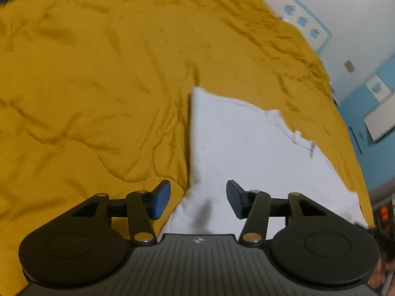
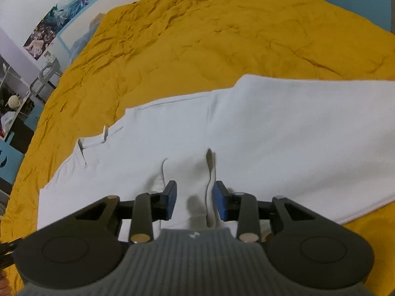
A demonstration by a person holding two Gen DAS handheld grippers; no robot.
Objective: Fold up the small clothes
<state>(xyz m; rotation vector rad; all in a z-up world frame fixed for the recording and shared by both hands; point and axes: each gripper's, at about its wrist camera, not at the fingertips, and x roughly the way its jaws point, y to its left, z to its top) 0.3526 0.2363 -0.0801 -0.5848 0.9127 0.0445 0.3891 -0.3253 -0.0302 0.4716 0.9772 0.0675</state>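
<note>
On the mustard-yellow quilt (image 2: 197, 37) lies one white garment (image 2: 271, 135), spread flat; it looks like a pair of light trousers or shorts, with two belt loops (image 2: 105, 133) visible along its waistband edge. Count: one garment, one quilt, two grippers, each with two blue-padded fingers.

Left wrist view: left gripper (image 1: 198, 198) hangs over the near corner of the garment (image 1: 246, 153). Jaws spread apart, nothing between the pads; the cloth lies below the gap and the pads do not press on it. Left finger sits over yellow quilt (image 1: 98, 74), right finger over white cloth. From the gripper the garment stretches from 12 toward 2 o'clock, its straight edge running up at 12 o'clock, its waistband edge at about 1 o'clock. Picture is somewhat blurred.

Right wrist view: right gripper (image 2: 194, 202) is low over the garment's middle. Jaws partly spread, with a raised fold of white cloth standing in the gap; a crease rises beside each pad. Whether the pads touch that fold I cannot tell; they do not visibly squeeze it. The garment fills the field from 9 through 12 to 3 o'clock, with the belt loops at 10 o'clock and a folded-over panel at 1 to 2 o'clock.

Posters (image 2: 54, 17) line the wall at 11 o'clock.
</note>
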